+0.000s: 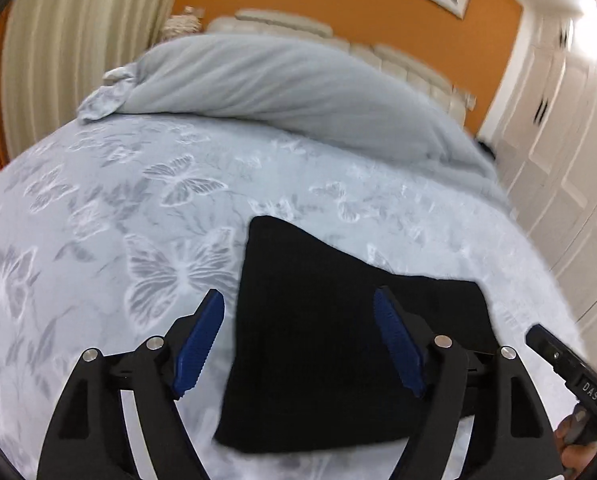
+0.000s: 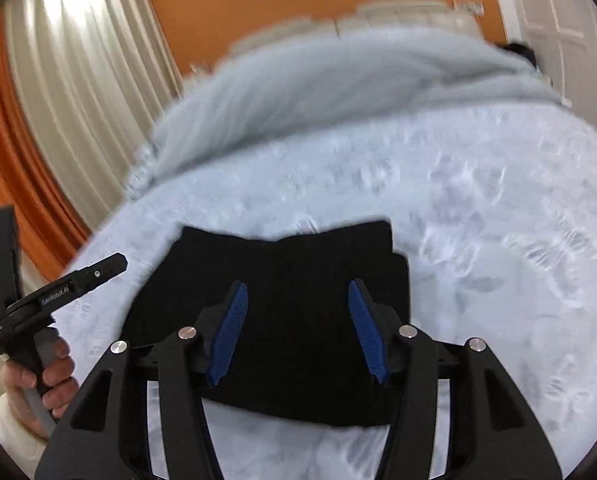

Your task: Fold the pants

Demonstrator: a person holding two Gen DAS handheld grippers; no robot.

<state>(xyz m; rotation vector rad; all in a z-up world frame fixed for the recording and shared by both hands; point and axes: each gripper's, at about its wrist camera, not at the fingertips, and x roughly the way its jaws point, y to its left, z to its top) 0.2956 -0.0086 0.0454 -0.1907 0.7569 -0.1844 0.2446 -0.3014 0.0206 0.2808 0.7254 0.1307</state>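
Observation:
The black pants point(image 1: 318, 340) lie folded into a compact, roughly square bundle on the pale butterfly-print bedspread point(image 1: 118, 220). My left gripper point(image 1: 298, 300) is open and empty, raised above the bundle's left part. In the right wrist view the same folded pants point(image 2: 290, 272) lie below my right gripper point(image 2: 296, 288), which is open and empty with its blue pads point(image 2: 230, 332) spread over the bundle. The left gripper's body point(image 2: 58, 284) and the hand holding it show at the left of the right wrist view. The right gripper's body point(image 1: 566, 364) shows at the right edge of the left wrist view.
A bunched grey duvet point(image 1: 278, 92) lies across the far side of the bed before a cream headboard point(image 1: 398, 56). Orange wall and pale curtains point(image 1: 78, 40) stand behind. White wardrobe doors point(image 1: 570, 160) line the right side.

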